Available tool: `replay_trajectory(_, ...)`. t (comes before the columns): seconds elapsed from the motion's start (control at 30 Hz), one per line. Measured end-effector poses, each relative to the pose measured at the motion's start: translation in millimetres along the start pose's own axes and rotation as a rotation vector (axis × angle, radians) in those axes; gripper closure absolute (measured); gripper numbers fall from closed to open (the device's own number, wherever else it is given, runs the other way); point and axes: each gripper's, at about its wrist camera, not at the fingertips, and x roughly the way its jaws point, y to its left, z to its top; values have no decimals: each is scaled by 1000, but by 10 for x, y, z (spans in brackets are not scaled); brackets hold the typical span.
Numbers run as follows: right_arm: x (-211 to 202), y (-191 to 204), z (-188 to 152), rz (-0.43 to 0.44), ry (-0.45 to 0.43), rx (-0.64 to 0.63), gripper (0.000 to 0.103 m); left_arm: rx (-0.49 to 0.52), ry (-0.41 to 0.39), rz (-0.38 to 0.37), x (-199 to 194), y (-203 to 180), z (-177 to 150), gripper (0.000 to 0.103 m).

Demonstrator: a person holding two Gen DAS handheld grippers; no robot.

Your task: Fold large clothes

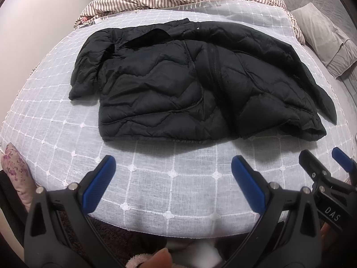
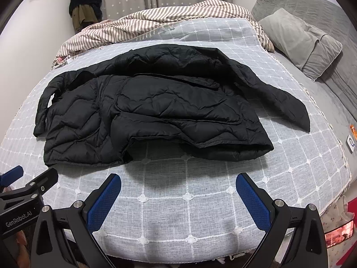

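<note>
While both tools hovered over the near edge of the bed point(image 1: 55, 120), a black quilted jacket point(image 1: 178, 89) lay spread in the middle of the grey grid-patterned bedspread point(image 2: 200, 201), front side up, with its sleeves out to either side. The left tool point(image 1: 173, 178) had its blue pads spread wide, holding nothing. The right tool point(image 2: 178, 197) was likewise spread and empty, just short of the jacket's hem. A striped blanket point(image 2: 156, 20) lay bunched behind the jacket, and a grey pillow point(image 2: 299, 42) lay at the right.
</note>
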Motion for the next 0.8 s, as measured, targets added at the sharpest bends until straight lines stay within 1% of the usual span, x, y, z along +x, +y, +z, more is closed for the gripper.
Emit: replay_trajectory(0.8, 41, 65, -16, -7, 12, -21, 0, 18, 16, -5, 38, -21, -17, 0)
